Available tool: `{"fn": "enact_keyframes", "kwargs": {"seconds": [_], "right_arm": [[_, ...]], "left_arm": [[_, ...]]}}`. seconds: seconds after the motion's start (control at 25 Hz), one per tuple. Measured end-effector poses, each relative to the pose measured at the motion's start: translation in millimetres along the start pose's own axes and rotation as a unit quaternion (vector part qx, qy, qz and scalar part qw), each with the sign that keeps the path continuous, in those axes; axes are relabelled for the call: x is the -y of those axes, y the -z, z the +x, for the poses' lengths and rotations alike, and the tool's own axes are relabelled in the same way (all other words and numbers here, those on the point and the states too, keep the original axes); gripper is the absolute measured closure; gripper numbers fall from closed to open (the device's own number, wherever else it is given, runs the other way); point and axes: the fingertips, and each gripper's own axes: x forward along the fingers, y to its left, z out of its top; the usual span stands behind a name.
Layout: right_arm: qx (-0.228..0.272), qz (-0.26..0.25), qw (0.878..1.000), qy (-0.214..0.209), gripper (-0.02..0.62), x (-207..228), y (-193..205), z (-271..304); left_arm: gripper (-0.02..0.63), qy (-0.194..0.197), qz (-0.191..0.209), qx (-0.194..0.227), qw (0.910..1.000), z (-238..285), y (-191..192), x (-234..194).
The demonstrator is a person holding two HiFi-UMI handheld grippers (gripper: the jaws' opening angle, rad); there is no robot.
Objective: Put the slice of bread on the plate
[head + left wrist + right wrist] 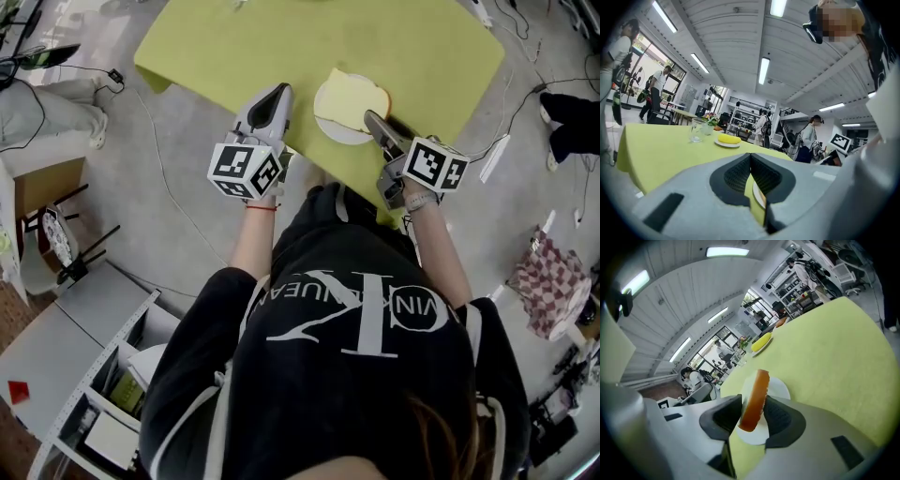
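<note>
The slice of bread [354, 101], pale with a brown crust, is over the white plate [330, 129] near the front edge of the yellow-green table [216, 47]. My right gripper [372, 117] reaches in from the right and is shut on the bread's edge. In the right gripper view the bread [759, 383] stands edge-on between the pads of the right gripper [753, 402], just above the plate [782, 389]. My left gripper [279, 91] hovers left of the plate, shut and empty. In its own view the left gripper [750, 157] shows pads meeting at the tips.
Farther along the table stand a clear glass [697, 130] and a small plate with a yellow item [729, 139]. Several people and shelves fill the room behind. On the floor are cables [169, 178], a white shelf unit [94, 403] and a checked cloth [553, 281].
</note>
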Motion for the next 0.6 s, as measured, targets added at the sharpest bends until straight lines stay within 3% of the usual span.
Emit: {"fn": "enact_keyframes", "kwargs": {"seconds": [0.32, 0.6], "right_arm": [[-0.035, -0.093, 0.995, 0.025, 0.44, 1.3, -2.9, 5.6], [-0.062, -0.152, 0.985, 0.051, 0.353, 9.4, 0.5, 8.2]], "left_arm": [[0.595, -0.045, -0.022, 0.008, 0.9987, -18.5, 9.8, -2.3], [0.595, -0.057, -0.027, 0.009, 0.9979, -24.7, 14.3, -3.0]]}}
